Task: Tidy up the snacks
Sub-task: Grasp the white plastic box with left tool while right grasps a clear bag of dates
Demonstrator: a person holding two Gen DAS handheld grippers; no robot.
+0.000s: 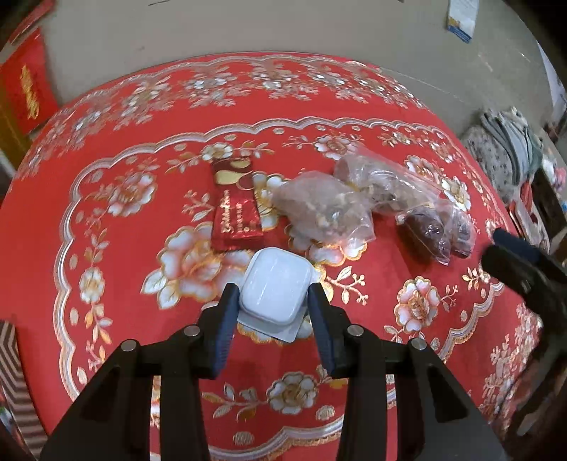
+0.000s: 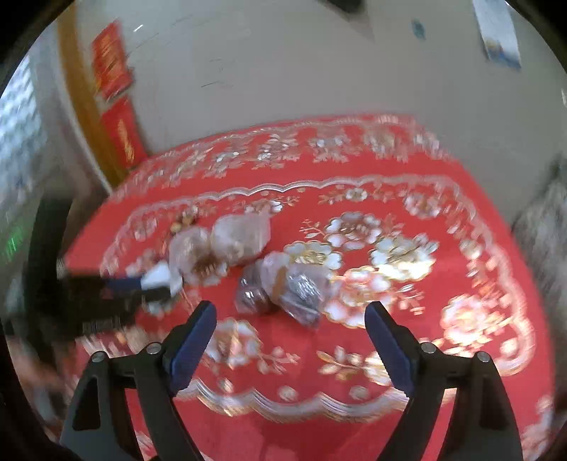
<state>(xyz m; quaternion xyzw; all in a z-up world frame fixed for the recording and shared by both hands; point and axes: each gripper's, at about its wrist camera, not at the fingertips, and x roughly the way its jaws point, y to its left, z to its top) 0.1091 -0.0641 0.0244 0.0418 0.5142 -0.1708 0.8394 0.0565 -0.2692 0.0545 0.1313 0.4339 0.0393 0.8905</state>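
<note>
My left gripper [image 1: 273,294] is shut on a white sealed snack cup [image 1: 274,289], held just above the red floral tablecloth [image 1: 106,248]. Beyond it lie a red foil snack packet [image 1: 235,209], a clear bag of pale snacks [image 1: 326,209] and a clear bag of dark dates [image 1: 418,216]. My right gripper [image 2: 290,315] is open and empty, hovering in front of the dates bag [image 2: 283,287]. The pale bags [image 2: 219,244] lie further back. The left gripper with the white cup [image 2: 159,276] shows at the left of the blurred right wrist view.
The table stands against a beige wall [image 1: 248,25] with red posters [image 1: 26,88] at the left. A pile of folded cloth [image 1: 503,152] sits beyond the table's right edge. The right gripper's finger [image 1: 524,262] enters the left wrist view at the right.
</note>
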